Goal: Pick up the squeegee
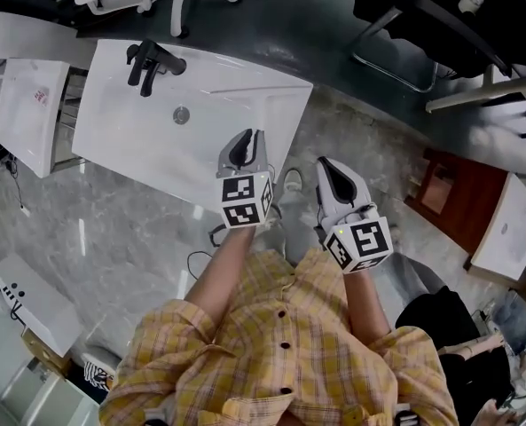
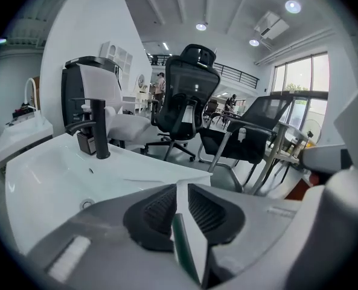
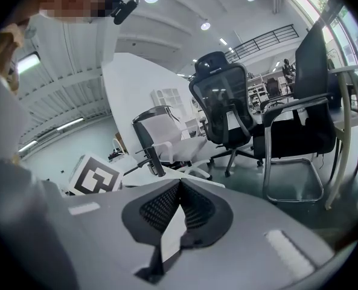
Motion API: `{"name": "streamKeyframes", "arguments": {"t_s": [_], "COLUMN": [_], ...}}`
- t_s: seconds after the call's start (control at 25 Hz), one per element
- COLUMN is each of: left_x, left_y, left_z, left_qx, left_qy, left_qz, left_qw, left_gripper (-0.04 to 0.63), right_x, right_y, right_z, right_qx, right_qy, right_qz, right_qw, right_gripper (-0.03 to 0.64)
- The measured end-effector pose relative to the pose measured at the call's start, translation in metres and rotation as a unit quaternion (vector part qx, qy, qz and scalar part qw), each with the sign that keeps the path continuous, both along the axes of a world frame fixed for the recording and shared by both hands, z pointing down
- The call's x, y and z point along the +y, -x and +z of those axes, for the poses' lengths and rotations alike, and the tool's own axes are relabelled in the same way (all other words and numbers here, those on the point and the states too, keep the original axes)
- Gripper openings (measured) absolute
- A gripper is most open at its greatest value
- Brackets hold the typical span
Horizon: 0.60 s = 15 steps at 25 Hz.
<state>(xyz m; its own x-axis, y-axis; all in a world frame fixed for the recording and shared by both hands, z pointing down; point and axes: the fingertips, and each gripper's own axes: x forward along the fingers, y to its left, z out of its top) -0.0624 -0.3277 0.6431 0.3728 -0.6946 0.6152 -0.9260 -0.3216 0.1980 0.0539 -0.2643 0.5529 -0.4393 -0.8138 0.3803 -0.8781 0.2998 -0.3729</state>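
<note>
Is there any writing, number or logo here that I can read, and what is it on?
No readable words or numbers anywhere.
Left cube: black-and-white square pattern, not text.
Right cube: the same kind of pattern, not text.
White panel: a small red mark, too small to read.
</note>
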Motion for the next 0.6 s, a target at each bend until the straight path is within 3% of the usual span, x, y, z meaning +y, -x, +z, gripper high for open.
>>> {"name": "streamKeyframes", "arguments": {"t_s": [0.24,0.6], "left_x": [-0.019,-0.042], "left_y": [-0.006,-0.011], "left_z": [0.026,0.053], "left_qx": [-0.016,-0.037], "left_qy": [0.025,0.056], "left_qz": [-0.002,-0.015], "left_qw": [0.9996,0.9977], "left_gripper": [0.104,0.129], "right_x": [-0.003,-0.008], "right_y": [-0.003,0.001], "right_z": [0.008,0.022], "right_qx": [0.001,-0.009], "right_qy": [0.010,0.027], "right_qz": [0.001,-0.004], "right_qw": [1.000,1.000], "right_gripper": [-0.006,-0.006]}}
